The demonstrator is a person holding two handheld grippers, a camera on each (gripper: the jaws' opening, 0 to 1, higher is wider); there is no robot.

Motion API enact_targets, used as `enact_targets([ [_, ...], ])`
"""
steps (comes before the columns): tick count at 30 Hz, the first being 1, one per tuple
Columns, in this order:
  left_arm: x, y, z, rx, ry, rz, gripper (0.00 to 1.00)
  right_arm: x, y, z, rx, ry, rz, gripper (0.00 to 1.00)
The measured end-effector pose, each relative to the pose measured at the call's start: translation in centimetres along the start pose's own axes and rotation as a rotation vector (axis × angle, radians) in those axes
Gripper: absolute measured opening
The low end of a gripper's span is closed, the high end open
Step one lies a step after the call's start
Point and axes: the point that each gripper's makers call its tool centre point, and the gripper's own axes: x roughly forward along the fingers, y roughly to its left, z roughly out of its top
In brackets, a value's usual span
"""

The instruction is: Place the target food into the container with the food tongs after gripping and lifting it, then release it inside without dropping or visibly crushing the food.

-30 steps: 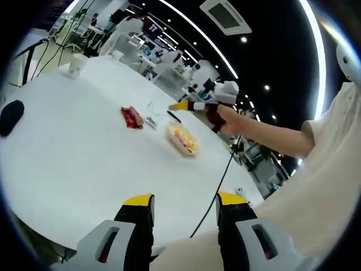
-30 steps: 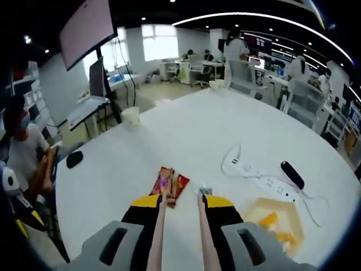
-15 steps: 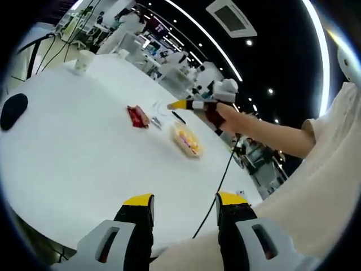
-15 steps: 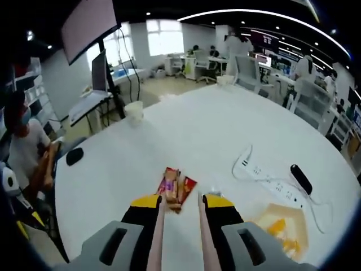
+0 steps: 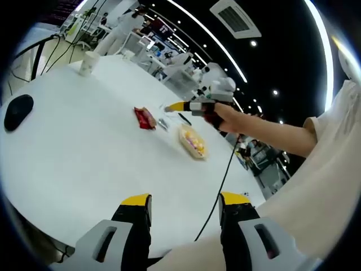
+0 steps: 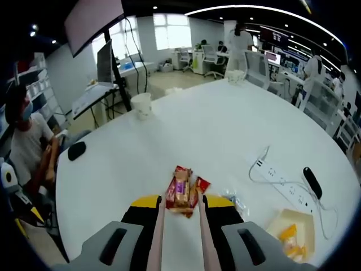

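We see the red snack packet (image 6: 181, 191) lying flat on the white round surface (image 6: 214, 135), w/ the tips of the food tongs (image 6: 179, 237) reaching up to its near edge, one blade each side. In the right gripper view the right gripper (image 6: 180, 204) has its jaws pressed against the two pink tong blades, gripping the tongs; tong tips sit slightly apart at the packet, can't tell if they pinch it yet. A bit of clear wrapper (image 6: 234, 197) lies just right of the packet. The container (image 6: 293, 234), a pale tray w/ yellow-orange food inside, sits further right, apart from the packet. Beyond it: a white power strip (image 6: 282, 179) w/ cable and a black oblong object (image 6: 311, 182) beside it. A paper cup (image 6: 143, 105) stands far across the surface, a black mouse (image 6: 76, 150) near the left edge.

In the left gripper view the left gripper (image 5: 184, 204) hangs over the near edge of the surface, jaws wide apart, holding nothing. There the packet (image 5: 144, 117) lies mid-surface, container (image 5: 193, 141) to its right, and the right gripper (image 5: 175, 106) comes in above them, held by a hand (image 5: 225, 117).

Room: open office, desks, chairs, ceiling strip lights, a screen on a stand, ppl seated around.
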Motion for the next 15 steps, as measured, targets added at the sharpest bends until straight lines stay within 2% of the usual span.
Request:
enact_targets([
  [8,-0.4,0.5,0.2,-0.008,0.005,0.013,0.47,1.5,0.1,-0.3,-0.012,0.022,0.005,0.28],
  [15,-0.5,0.5,-0.4,-0.027,0.011,0.019,0.47,2.7,0.6,-0.3,-0.019,0.041,0.016,0.28],
])
